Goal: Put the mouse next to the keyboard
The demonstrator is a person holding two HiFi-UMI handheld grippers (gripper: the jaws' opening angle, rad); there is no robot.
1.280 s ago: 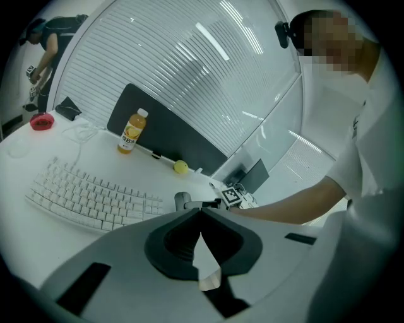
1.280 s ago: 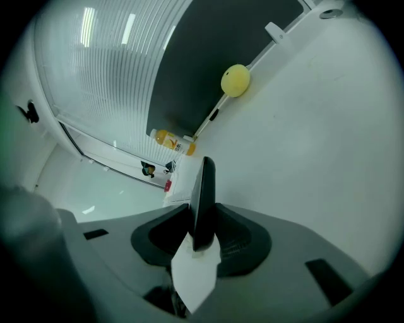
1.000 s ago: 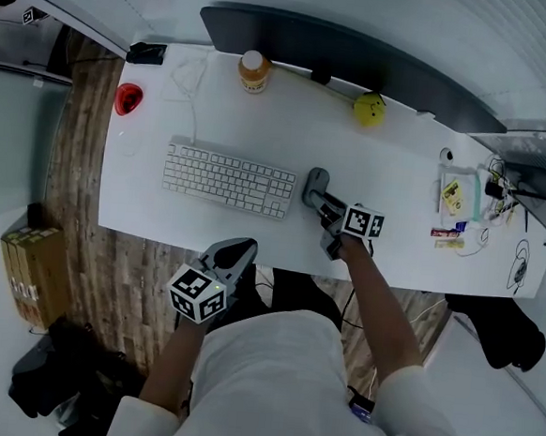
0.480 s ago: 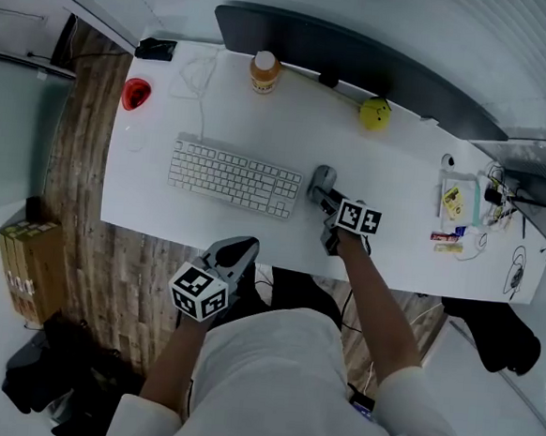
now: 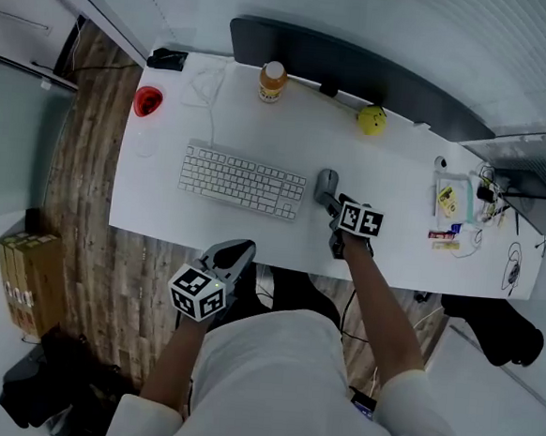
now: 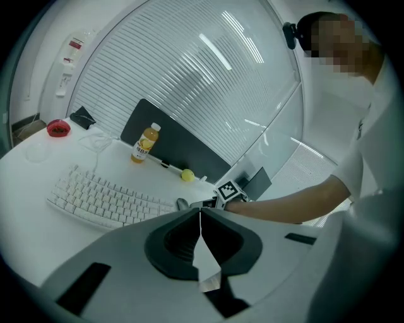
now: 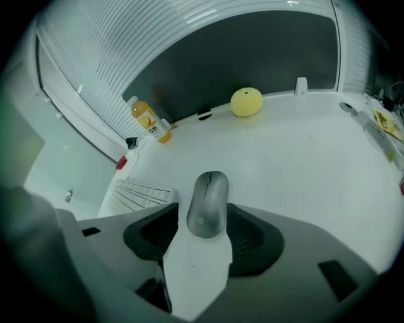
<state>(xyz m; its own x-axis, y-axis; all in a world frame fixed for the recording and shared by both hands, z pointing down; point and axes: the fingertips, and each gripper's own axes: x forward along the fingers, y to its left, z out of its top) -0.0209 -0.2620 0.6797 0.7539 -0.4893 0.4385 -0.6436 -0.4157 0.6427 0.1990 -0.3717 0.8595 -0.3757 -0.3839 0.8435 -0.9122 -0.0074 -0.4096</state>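
The grey mouse (image 5: 327, 182) lies flat on the white desk (image 5: 398, 180), just right of the white keyboard (image 5: 243, 182). My right gripper (image 5: 331, 202) reaches over the desk's front edge and its jaws are opening. In the right gripper view the mouse (image 7: 208, 203) sits between the pads of the right gripper (image 7: 205, 219), with a thin gap on each side. The keyboard (image 7: 144, 195) shows to its left. My left gripper (image 5: 235, 253) hangs shut and empty in front of the desk. In its own view, the left gripper (image 6: 200, 217) has its jaws meeting, and the keyboard (image 6: 104, 199) lies beyond.
An orange drink bottle (image 5: 272, 81), a yellow ball (image 5: 371, 119) and a dark panel (image 5: 360, 64) line the desk's back edge. A red bowl (image 5: 148, 101) sits at the far left corner. Small packets and cables (image 5: 453, 203) crowd the right end. Cardboard boxes (image 5: 24, 268) stand on the floor.
The head view has shifted, so the desk sits a little more to the right. The mouse stays by the keyboard's right end with the right gripper still at it. The left gripper has not moved.
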